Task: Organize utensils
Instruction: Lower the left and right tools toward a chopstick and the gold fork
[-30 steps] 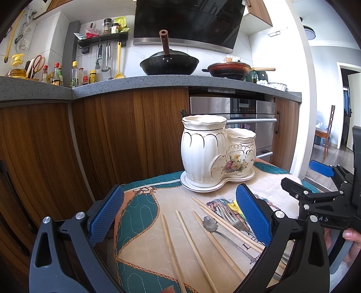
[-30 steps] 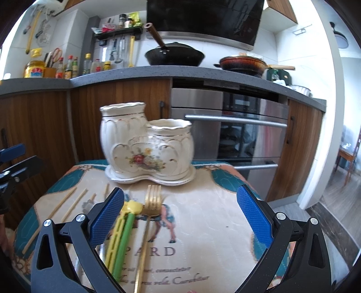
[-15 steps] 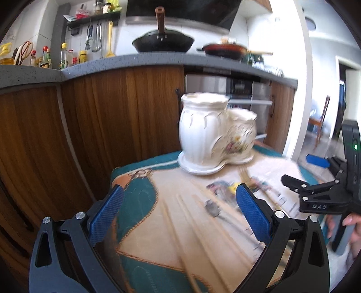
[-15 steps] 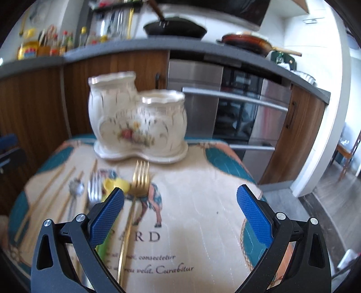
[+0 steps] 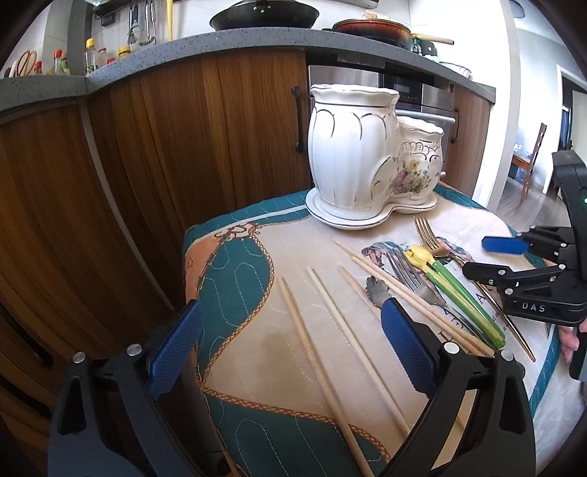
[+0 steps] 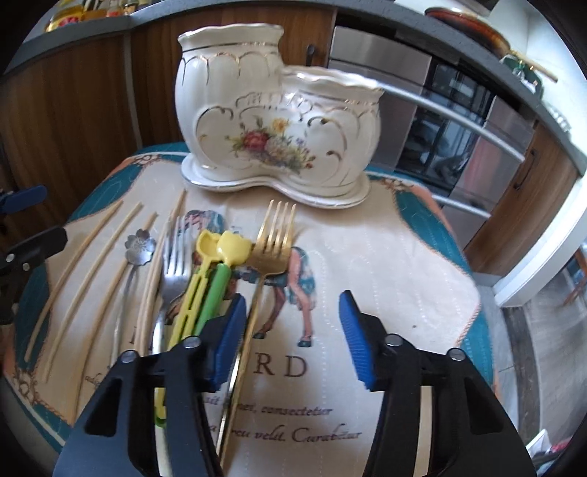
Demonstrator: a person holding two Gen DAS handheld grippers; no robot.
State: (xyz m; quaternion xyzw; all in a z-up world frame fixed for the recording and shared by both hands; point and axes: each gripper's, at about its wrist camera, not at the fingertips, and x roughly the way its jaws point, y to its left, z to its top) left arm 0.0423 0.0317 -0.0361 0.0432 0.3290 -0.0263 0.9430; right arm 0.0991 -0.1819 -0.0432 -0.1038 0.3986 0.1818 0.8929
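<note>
A white two-cup ceramic holder [image 5: 370, 157] [image 6: 279, 117] stands at the back of the cloth-covered table [image 5: 279, 352]. In front of it lie several wooden chopsticks [image 5: 319, 352] [image 6: 88, 264], a flower-headed spoon [image 6: 139, 244], a silver fork [image 6: 174, 257], yellow and green plastic utensils [image 5: 455, 293] [image 6: 212, 275] and a gold fork [image 6: 273, 242]. My left gripper [image 5: 290, 341] is open, low over the left chopsticks. My right gripper [image 6: 290, 337] is open, its left pad beside the gold fork's handle; it also shows in the left wrist view [image 5: 521, 271].
Wooden cabinets [image 5: 146, 165] and a steel oven [image 6: 458, 128] stand close behind the table. The counter above carries pans [image 5: 264, 14] and bottles [image 5: 91, 55]. The table edge drops off on the left [image 5: 187, 279] and right [image 6: 477, 312].
Both grippers have come down and forward toward the utensils. The right gripper's jaws have narrowed and now straddle the area just right of the gold fork's handle.
</note>
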